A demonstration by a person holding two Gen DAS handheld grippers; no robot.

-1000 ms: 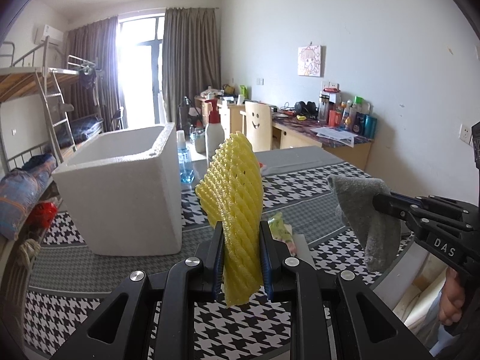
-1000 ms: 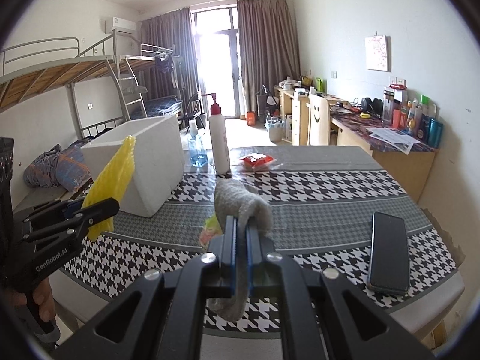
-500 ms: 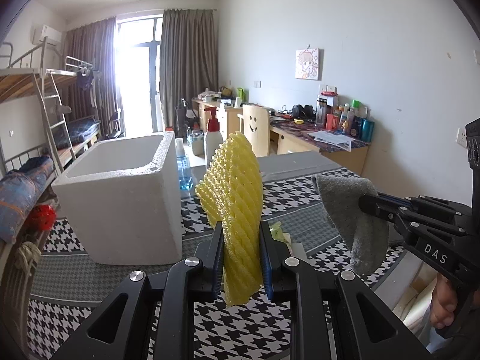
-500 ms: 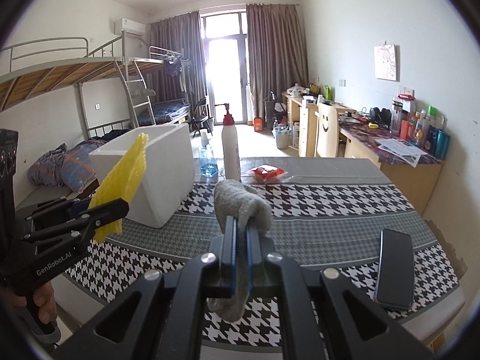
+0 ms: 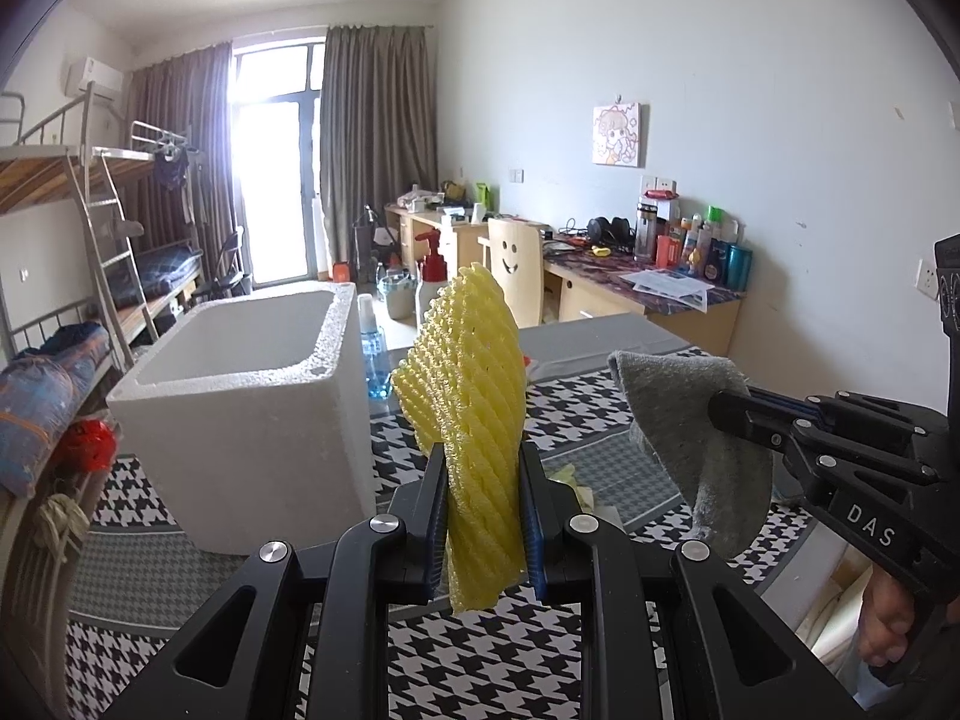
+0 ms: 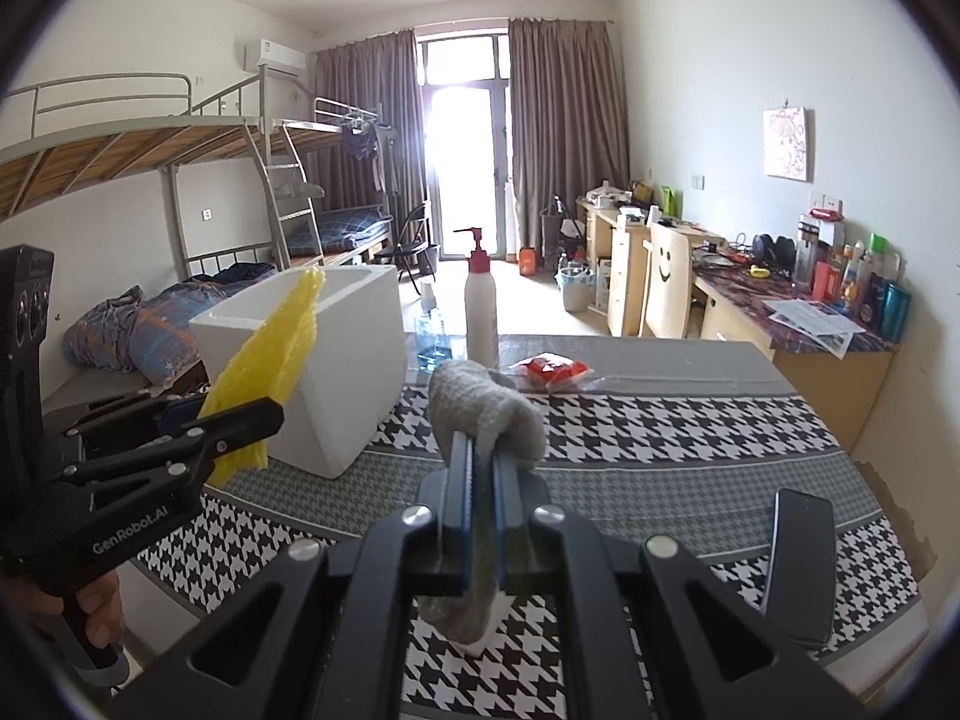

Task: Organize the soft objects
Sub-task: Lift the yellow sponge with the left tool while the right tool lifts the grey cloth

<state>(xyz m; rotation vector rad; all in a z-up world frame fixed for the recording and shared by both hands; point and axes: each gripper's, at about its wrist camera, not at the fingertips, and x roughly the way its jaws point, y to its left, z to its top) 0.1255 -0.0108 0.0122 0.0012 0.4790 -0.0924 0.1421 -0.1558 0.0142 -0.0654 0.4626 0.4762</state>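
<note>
Table, houndstooth cloth. On it: foam box, pump bottle, blue spray bottle, red packet, phone near right edge.

On the table, bottle right of box, phone far right.

You see yellow foam net: ribbed, matt | grey cloth: fuzzy, at 3 o'clock of the net | white box: grainy foam, at 9 o'clock | tabletop: woven houndstooth cloth | phone: glossy | your left claw: matt black plastic, shiny metal screws
</note>
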